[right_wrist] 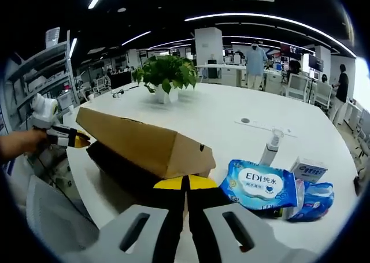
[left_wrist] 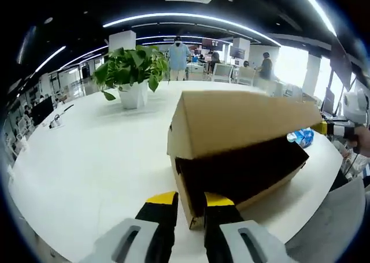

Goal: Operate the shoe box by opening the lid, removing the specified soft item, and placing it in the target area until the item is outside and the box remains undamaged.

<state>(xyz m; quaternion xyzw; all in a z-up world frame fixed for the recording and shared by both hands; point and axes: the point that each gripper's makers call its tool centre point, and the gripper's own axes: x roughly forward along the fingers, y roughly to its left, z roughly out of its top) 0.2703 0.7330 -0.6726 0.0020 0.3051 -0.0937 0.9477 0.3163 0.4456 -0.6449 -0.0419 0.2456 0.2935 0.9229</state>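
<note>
Cardboard shoe box (left_wrist: pixel 237 153) is seen lying on a white round table (left_wrist: pixel 87 153), its lid (left_wrist: pixel 243 121) raised on a slant so that a dark gap shows between lid and base. In the left gripper view the left gripper (left_wrist: pixel 189 208) sits at the near corner of the box base; its yellow-tipped jaws are drawn close on either side of that corner wall and appear to be clamped on it. At the far right of that view the right gripper (left_wrist: pixel 324 127) is seen at the other end of the box, held by a hand (left_wrist: pixel 363 140).

In the right gripper view the right gripper (right_wrist: pixel 185 185) is pressed shut — the two yellow tips meet with no gap — just under the near corner of the lid (right_wrist: pixel 144 141); whether any cardboard is pinched between them cannot be told. The left gripper (right_wrist: pixel 72 137) is seen at the far end of the box, held by a hand (right_wrist: pixel 20 143).

Beside the box, to the right in this view, a blue pack of wet wipes (right_wrist: pixel 260 185) lies on the table (right_wrist: pixel 231 110), with a small white carton (right_wrist: pixel 309 170) and a blue pouch (right_wrist: pixel 315 199) just beyond it. A potted plant (right_wrist: pixel 166 75) stands farther back — well apart from the box. What lies inside the box is hidden in shadow.
</note>
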